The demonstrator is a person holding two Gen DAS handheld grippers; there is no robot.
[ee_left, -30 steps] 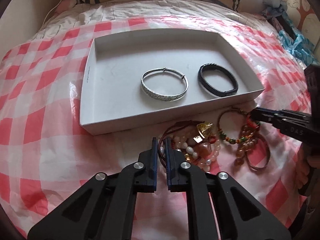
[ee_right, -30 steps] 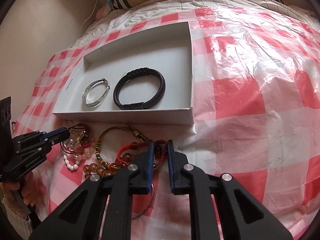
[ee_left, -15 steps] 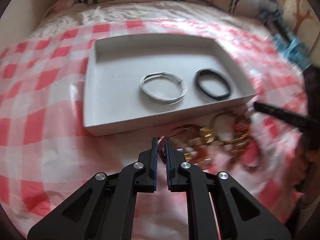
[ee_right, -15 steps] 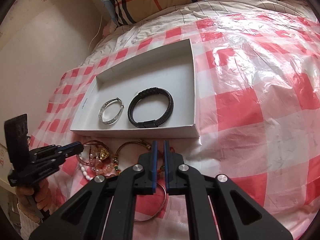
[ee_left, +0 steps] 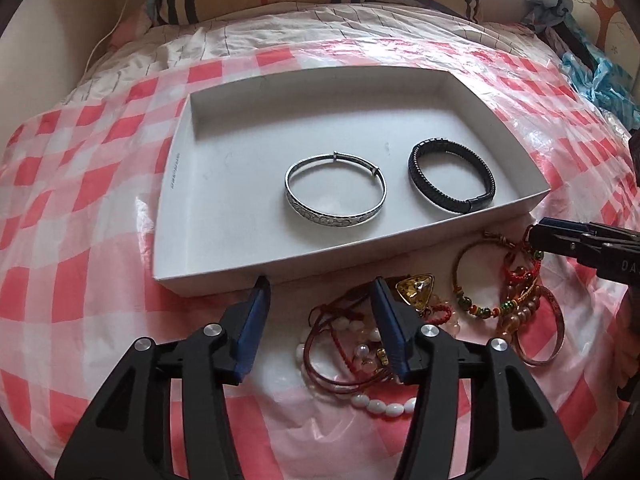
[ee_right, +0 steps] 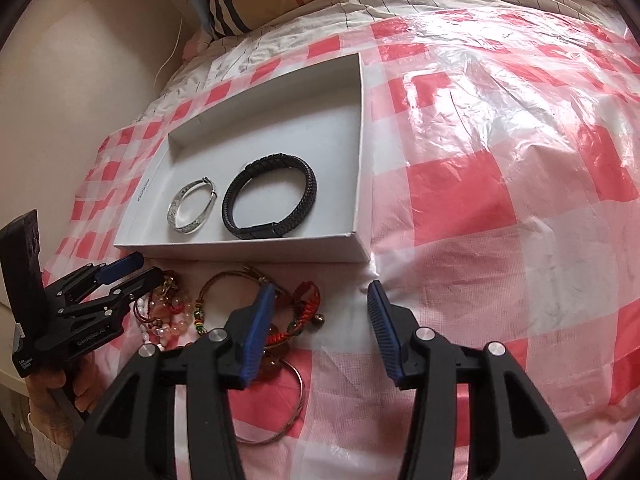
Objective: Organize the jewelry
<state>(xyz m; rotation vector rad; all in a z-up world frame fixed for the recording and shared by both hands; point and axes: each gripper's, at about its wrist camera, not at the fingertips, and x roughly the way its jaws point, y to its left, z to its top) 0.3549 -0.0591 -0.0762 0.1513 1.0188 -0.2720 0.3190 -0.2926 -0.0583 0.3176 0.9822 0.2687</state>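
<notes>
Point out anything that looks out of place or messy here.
The white box holds only a silver bangle and a black braided bracelet, laid neatly apart. The other jewelry lies outside, along its near wall, in a tangled heap on the checked plastic sheet.

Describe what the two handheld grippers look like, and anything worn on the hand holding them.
Both grippers are matte black plastic with angular cut-out arms, silver round screw heads at the joints, and blue ribbed pads on the fingers. The left gripper bears small white lettering along its side and a white label near the handle; the right gripper looks the same build. A pale knitted cuff shows at the wrist.
</notes>
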